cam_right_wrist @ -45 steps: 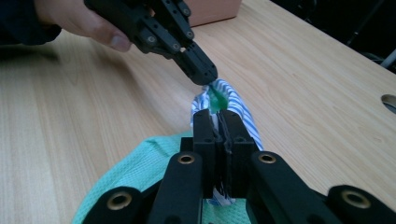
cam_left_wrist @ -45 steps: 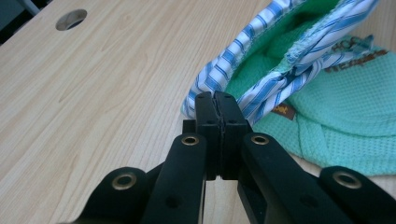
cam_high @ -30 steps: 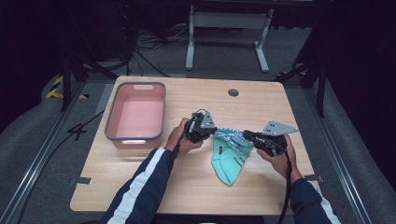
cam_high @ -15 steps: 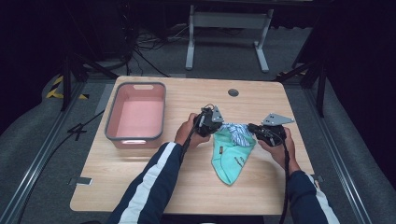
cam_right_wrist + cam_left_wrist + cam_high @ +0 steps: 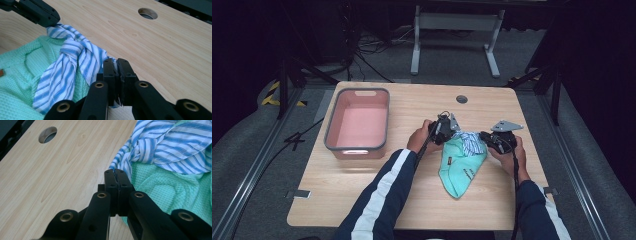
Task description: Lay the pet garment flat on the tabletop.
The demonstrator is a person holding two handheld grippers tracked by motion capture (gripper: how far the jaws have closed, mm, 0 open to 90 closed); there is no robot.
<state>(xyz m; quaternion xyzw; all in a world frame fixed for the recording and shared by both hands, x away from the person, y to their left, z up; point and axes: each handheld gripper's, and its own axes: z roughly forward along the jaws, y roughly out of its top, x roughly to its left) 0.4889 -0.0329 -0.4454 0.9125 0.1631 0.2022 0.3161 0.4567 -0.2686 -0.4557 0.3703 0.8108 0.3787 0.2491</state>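
A mint-green knit garment (image 5: 462, 167) lies at the table's middle right. A blue-and-white striped cloth (image 5: 470, 142) lies twisted across its far end. My left gripper (image 5: 456, 133) is at the cloth's left end. Its jaws are pressed together (image 5: 116, 173) with the striped edge (image 5: 120, 162) at their tip. In the right gripper view, the striped cloth (image 5: 70, 55) runs out from under the left gripper (image 5: 47, 17). My right gripper (image 5: 484, 136) is at the cloth's right end. It is shut (image 5: 116, 62) with striped fabric pinched between its jaws.
A pink bin with a grey rim (image 5: 358, 125) stands on the left of the wooden table (image 5: 362, 190). A round cable hole (image 5: 462, 99) sits near the far edge. A metal stand (image 5: 457, 22) rises beyond the table, with dark floor and cables around it.
Both hands have moved a little away from the person and closer together. The striped cloth has bunched up between the grippers, and the green garment has shifted slightly with them.
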